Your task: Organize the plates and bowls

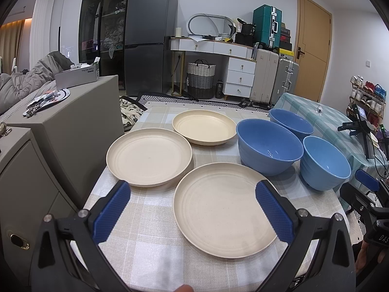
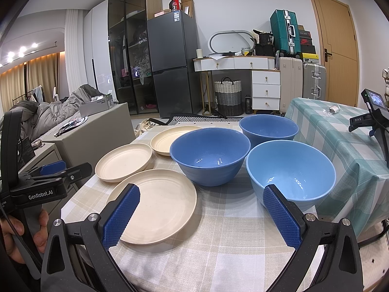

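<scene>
Three cream plates lie apart on the checked tablecloth: a near plate (image 1: 218, 209) (image 2: 160, 202), a left plate (image 1: 148, 156) (image 2: 122, 161) and a far plate (image 1: 203, 126) (image 2: 167, 138). To their right stand a dark blue bowl (image 1: 268, 144) (image 2: 210, 155), a second dark blue bowl (image 1: 291, 121) (image 2: 268, 127) behind it, and a light blue bowl (image 1: 324, 161) (image 2: 291, 172). My left gripper (image 1: 192, 213) hangs open over the near plate's front, holding nothing. My right gripper (image 2: 201, 213) is open and empty, between the near plate and the light blue bowl.
A grey cabinet (image 1: 73, 121) stands against the table's left side with a tissue box (image 1: 76, 75) on top. A second table with a green checked cloth (image 2: 340, 131) sits to the right, bearing a camera on a stand (image 2: 374, 112). A hand (image 2: 14, 233) holds the left gripper's handle.
</scene>
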`<state>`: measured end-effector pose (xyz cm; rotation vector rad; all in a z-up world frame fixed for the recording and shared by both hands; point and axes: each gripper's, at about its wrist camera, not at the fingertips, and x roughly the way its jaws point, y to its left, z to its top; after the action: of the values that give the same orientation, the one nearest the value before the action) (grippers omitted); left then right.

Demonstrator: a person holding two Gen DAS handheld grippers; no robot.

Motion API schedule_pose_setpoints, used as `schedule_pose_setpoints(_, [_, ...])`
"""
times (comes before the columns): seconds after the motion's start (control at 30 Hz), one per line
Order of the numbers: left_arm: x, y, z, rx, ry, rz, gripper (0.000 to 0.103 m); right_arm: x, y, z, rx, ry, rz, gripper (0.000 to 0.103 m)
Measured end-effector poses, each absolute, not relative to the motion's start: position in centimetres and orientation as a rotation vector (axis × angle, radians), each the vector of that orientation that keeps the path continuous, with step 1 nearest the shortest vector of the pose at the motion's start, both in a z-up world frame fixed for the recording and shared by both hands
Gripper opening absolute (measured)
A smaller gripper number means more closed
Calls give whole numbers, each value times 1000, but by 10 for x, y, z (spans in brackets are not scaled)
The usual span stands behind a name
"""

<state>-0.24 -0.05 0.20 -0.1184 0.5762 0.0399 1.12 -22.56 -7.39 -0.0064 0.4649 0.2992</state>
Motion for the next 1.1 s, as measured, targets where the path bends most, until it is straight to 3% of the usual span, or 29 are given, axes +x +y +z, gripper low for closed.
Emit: schedule_pose_setpoints(1.1, [-5,3,5,-122,557,39,103,11,-226,-74,-5,466,299,103])
